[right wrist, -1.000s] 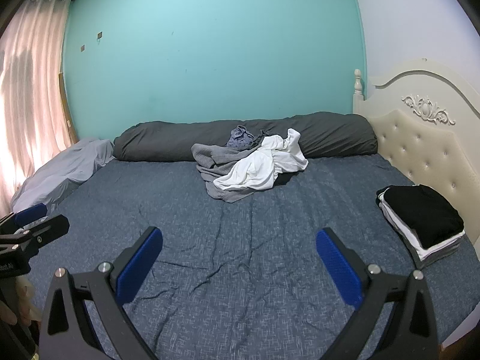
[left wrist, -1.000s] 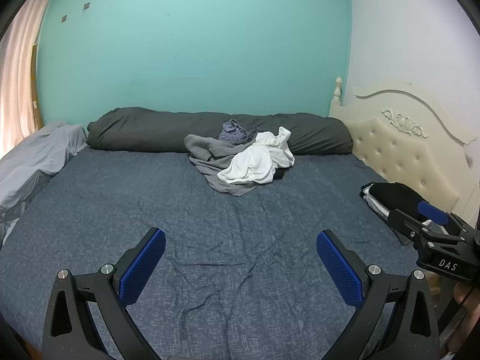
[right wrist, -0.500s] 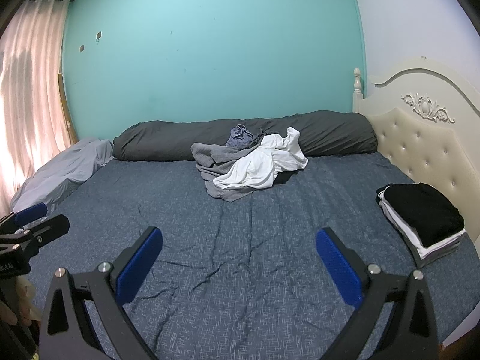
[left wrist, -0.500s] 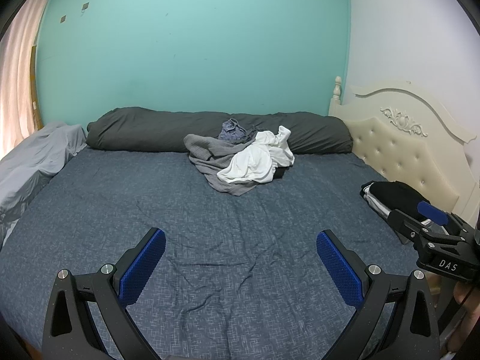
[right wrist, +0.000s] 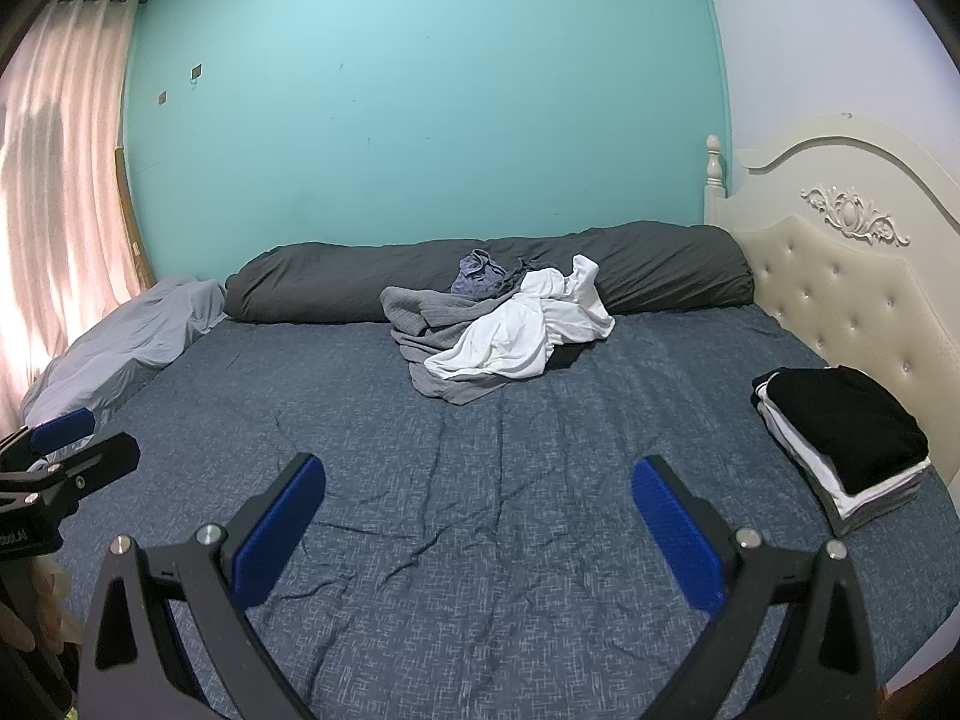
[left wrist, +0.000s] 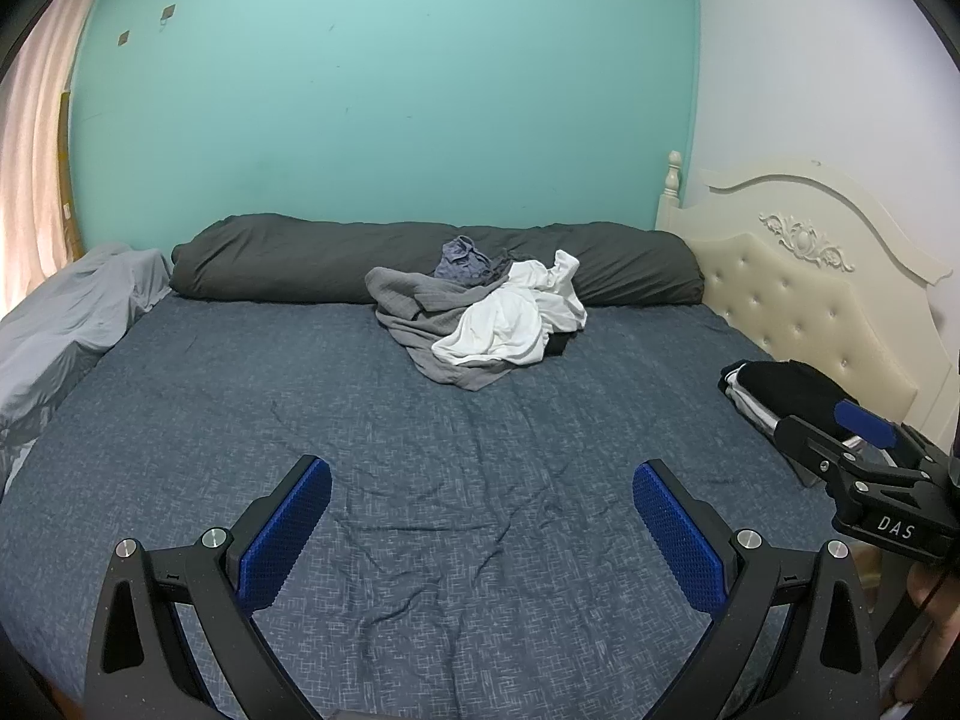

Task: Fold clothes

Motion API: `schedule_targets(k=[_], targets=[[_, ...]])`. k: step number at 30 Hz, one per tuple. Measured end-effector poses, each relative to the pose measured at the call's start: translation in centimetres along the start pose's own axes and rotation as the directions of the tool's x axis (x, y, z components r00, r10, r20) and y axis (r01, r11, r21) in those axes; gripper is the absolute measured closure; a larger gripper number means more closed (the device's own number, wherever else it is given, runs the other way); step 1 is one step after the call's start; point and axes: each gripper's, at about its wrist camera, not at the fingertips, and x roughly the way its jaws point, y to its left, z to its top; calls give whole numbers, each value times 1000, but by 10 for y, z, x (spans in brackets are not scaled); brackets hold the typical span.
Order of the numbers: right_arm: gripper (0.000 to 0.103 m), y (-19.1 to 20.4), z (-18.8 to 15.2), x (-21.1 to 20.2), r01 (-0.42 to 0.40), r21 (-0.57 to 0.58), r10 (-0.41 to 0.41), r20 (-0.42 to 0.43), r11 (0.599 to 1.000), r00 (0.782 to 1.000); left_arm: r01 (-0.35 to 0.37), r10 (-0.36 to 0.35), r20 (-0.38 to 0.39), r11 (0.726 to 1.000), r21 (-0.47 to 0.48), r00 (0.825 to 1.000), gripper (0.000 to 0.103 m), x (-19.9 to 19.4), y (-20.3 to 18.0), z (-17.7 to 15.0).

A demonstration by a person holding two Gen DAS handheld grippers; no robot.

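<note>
Unfolded pile: a loose heap of clothes [left wrist: 480,318] lies at the far middle of the bed [left wrist: 420,480], touching the long dark bolster [left wrist: 288,264] behind it.
White garment: a crumpled white piece [right wrist: 522,330] sits on top, toward the right of the heap.
Grey garment: a grey piece [right wrist: 420,324] spreads under and to the left of the white one.
Blue-grey item: a small bunched piece [left wrist: 462,258] rests at the back of the heap, against the bolster.
Folded stack: a neat stack [right wrist: 840,438], black on top with white and grey layers below, lies at the bed's right edge just beside the padded headboard [right wrist: 840,300].
Left gripper [left wrist: 480,528]: jaws spread wide, blue pads empty, hovering over bare sheet, well apart from the heap.
Right gripper [right wrist: 477,525]: jaws likewise spread wide, holding and touching nothing, above the near sheet.
</note>
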Motion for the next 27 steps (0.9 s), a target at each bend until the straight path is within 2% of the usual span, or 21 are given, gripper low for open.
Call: schedule_targets(k=[15,27], targets=[[0,-6,1,6,-3,11,3,-10,1000,1000,5,-5,-1,1000,8,1000,0,1,-2,5],[0,-19,-5,48,-29,38,32,-60,999,998,1,-1,-32,1000,-9,999,0,42,17,1]])
